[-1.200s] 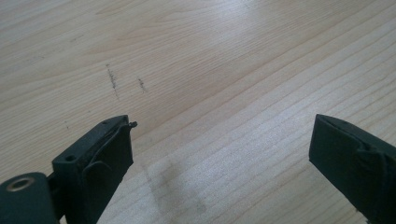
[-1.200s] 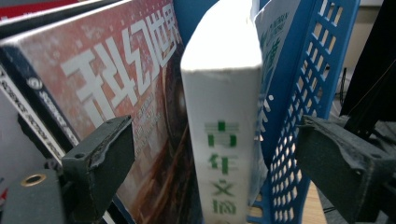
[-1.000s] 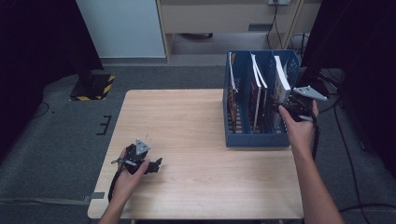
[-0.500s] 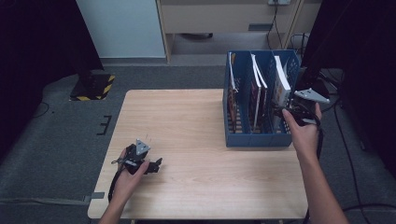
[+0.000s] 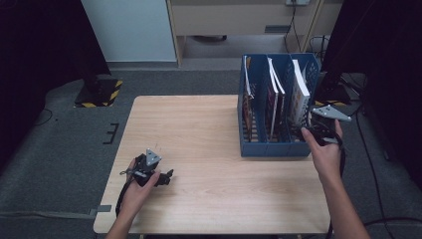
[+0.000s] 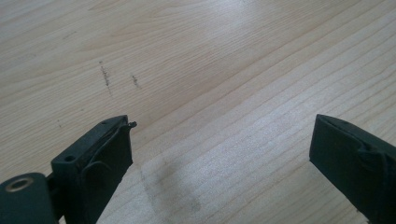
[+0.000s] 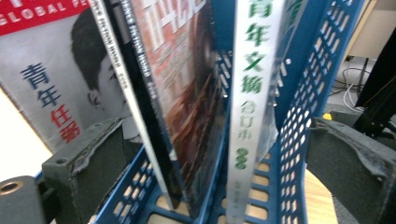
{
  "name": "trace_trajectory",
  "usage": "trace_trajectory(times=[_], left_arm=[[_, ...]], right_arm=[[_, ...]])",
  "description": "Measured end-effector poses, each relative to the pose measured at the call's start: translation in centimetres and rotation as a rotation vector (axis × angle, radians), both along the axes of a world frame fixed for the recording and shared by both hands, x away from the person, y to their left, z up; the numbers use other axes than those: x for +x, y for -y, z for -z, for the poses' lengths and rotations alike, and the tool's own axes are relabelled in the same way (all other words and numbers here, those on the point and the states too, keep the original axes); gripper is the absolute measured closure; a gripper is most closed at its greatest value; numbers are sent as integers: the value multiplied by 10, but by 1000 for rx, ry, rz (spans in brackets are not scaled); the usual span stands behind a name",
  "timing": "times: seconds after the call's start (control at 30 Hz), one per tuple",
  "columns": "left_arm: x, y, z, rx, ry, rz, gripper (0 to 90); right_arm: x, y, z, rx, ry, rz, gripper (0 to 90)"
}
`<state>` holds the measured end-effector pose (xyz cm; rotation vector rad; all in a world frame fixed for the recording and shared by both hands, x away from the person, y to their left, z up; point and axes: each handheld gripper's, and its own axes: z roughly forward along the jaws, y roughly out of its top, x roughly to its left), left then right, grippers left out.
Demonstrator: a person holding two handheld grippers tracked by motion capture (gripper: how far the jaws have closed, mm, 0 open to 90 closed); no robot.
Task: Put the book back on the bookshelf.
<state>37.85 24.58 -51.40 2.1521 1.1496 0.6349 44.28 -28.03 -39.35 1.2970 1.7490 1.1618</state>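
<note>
Forearms bare, no sleeves in view. Left tongs: black body, grey three-cornered plate on top, black cable trailing toward near edge of counter. Right tongs: same black build, grey triangular plate above, black cable along forearm. Jaws matte black, blocky, pad faces scuffed and worn at edges. Small hole in top of left-hand jaw block; brass-coloured ringed socket at base beside it, in both gripper views.
</note>
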Motion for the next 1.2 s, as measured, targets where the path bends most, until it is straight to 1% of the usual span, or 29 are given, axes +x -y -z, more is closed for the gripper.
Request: trace_trajectory(times=[0.2,0.3,0.37,0.57,0.83,1.0,1.03,1.2], left_arm=[[0,0,1,3,-5,1,50],[0,0,1,3,-5,1,50],[0,0,1,4,-6,1,50],[0,1,1,3,-6,2,50],[0,0,1,3,-7,2,50],[0,1,1,3,-7,2,50],[0,0,1,3,-8,2,50],[0,1,1,7,-10,5,50]], right_arm=[[-6,-8,6,2,-12,-28,52],[-8,-11,8,4,-11,-37,51],[-12,-15,11,6,-20,-51,51],[-16,-24,19,3,-22,-75,51],[-20,-34,23,13,-28,-103,51],[-27,-51,28,22,-41,-156,51],[-29,-54,29,16,-43,-168,51],[-35,-71,34,18,-55,-212,51]])
